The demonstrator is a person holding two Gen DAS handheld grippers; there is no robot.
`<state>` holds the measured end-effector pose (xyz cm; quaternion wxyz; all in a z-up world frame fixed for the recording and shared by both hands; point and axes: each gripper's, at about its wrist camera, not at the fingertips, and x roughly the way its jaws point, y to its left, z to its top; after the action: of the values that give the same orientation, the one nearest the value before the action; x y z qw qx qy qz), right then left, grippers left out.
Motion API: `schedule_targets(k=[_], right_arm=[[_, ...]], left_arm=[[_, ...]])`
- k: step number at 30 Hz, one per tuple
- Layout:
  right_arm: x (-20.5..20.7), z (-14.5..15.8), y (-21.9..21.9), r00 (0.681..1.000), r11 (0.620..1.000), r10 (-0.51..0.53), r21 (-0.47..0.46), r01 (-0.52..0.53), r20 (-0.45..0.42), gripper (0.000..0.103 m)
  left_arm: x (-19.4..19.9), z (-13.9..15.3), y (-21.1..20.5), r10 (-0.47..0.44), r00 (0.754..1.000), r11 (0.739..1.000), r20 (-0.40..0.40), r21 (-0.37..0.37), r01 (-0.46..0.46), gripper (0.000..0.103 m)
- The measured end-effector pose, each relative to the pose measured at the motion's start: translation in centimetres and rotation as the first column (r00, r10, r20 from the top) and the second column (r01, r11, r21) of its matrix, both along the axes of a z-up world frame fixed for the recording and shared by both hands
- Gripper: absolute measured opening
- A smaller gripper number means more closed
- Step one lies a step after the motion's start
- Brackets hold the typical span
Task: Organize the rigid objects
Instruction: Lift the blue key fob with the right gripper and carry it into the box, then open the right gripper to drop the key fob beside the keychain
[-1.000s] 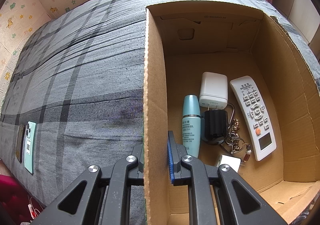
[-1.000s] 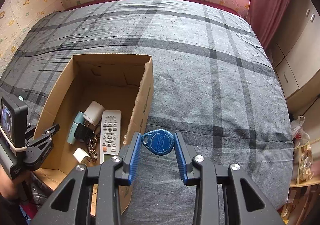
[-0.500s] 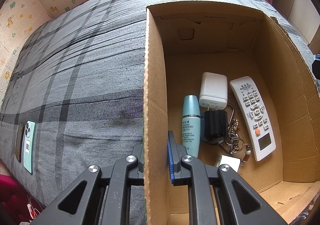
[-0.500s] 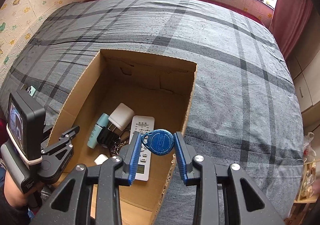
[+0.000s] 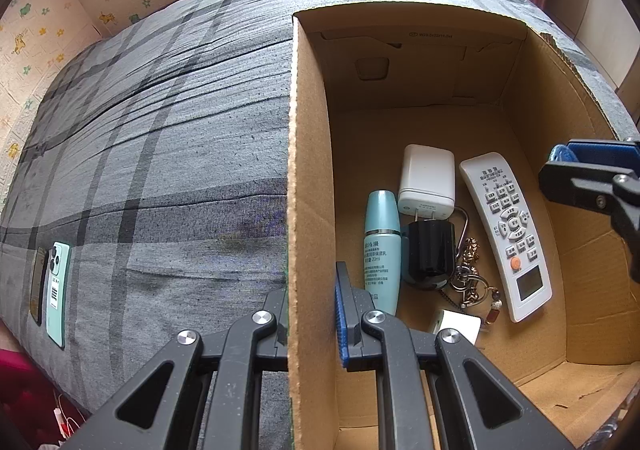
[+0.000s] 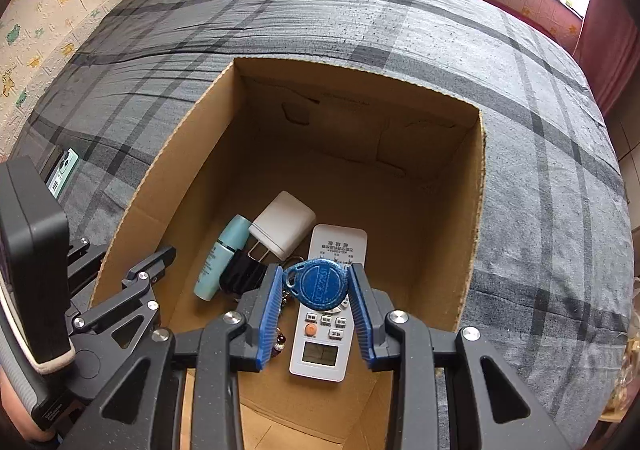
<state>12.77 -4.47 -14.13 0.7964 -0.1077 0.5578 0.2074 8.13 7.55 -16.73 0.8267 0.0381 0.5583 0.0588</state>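
Note:
An open cardboard box (image 5: 308, 169) stands on the grey plaid bed. My left gripper (image 5: 312, 290) is shut on its left wall, one finger inside and one outside. Inside lie a white remote (image 6: 326, 346), a teal bottle (image 5: 382, 246), a white charger (image 5: 426, 179), a black cylinder (image 5: 430, 254) and a keychain (image 5: 470, 282). My right gripper (image 6: 316, 290) is shut on a round blue key fob (image 6: 322, 284) and hangs over the remote, within the box opening. In the left wrist view the right gripper (image 5: 592, 165) shows at the box's right side.
Two phones (image 5: 52, 286) lie side by side near the bed's left edge. A small white item (image 5: 458, 326) rests near the box's front wall. The box's far half (image 6: 360, 177) is bare cardboard. A red curtain (image 6: 608, 29) hangs at the right.
My right gripper carried the blue fob leftward and down, from above the bed beside the box to over the box's inside. It has come into the left wrist view. The left gripper stayed put.

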Motion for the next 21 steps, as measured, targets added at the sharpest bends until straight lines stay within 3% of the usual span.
schedule_targets(k=[11, 21], right_arm=[[0.3, -3.3, 1.5, 0.998, 1.000, 0.017, -0.020, -0.019, -0.064, 0.035], [1.0, -4.4, 1.7, 0.996, 1.000, 0.007, -0.026, -0.009, -0.089, 0.036]], left_arm=[[-0.2, 0.2, 0.1, 0.002, 1.000, 1.000, 0.006, -0.009, -0.002, 0.015], [-0.1, 0.1, 0.1, 0.002, 1.000, 1.000, 0.006, -0.013, -0.002, 0.015]])
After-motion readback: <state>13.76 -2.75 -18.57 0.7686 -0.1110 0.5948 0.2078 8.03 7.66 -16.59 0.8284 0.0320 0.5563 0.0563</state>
